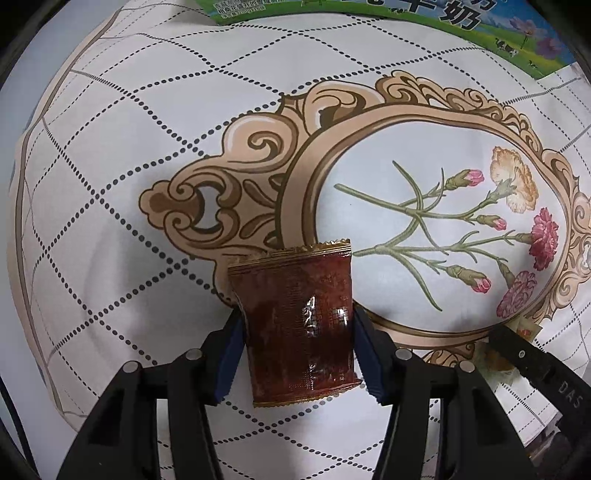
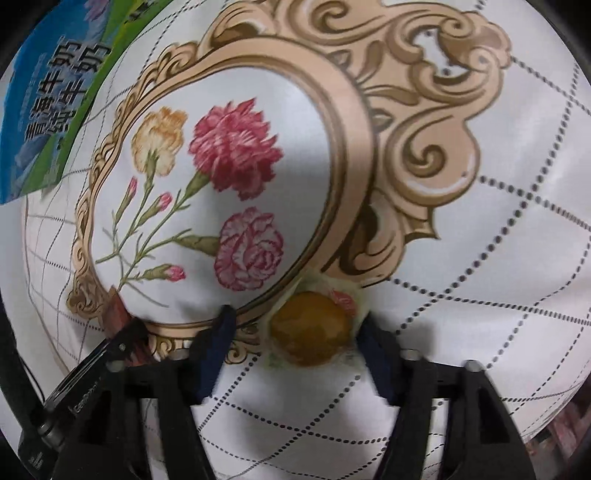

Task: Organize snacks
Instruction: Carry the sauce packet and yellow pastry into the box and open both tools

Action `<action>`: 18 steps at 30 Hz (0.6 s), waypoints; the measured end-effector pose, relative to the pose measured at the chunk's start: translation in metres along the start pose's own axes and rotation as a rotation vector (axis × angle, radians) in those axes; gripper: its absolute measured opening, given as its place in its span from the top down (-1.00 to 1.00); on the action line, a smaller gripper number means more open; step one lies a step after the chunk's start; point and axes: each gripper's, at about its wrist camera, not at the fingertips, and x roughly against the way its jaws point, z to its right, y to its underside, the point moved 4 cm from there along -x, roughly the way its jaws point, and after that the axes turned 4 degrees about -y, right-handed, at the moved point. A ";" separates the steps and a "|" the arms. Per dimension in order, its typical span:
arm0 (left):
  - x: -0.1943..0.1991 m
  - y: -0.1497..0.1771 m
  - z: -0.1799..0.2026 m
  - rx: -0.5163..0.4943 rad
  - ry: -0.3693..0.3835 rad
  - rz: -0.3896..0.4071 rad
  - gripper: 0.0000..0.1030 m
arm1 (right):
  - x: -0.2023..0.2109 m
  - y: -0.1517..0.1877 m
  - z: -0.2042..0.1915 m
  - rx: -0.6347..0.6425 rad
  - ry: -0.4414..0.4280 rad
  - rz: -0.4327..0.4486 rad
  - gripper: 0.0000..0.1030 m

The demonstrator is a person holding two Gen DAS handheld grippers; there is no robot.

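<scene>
In the left wrist view my left gripper (image 1: 297, 325) is shut on a dark red-brown snack packet (image 1: 295, 321), its blue pads pressing both sides, over the patterned tablecloth (image 1: 110, 184). In the right wrist view my right gripper (image 2: 295, 325) is open; a clear-wrapped orange round snack (image 2: 308, 326) lies on the cloth between its fingers, close to the right finger. A green and blue milk carton (image 1: 443, 22) lies at the far edge; it also shows in the right wrist view (image 2: 48, 110). The right gripper's finger shows at the left view's lower right (image 1: 528, 354).
The cloth has a beige oval frame with printed carnations (image 2: 236, 158) and a dotted grid. The left gripper's black finger (image 2: 110, 354) and the red packet's edge (image 2: 120, 314) show at the right view's lower left. The table edge curves along the left (image 1: 26, 221).
</scene>
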 end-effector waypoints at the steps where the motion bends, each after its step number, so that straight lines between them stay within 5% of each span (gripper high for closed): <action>1: 0.001 0.001 -0.001 -0.002 -0.002 0.005 -0.02 | 0.001 0.000 0.002 0.001 -0.001 0.009 -0.02; 11: 0.025 0.014 -0.010 -0.002 0.009 0.041 -0.02 | 0.022 0.014 0.003 0.054 -0.036 0.055 0.01; 18: 0.071 0.009 -0.018 0.012 0.087 0.088 -0.02 | 0.068 0.010 -0.010 0.100 -0.117 0.097 0.02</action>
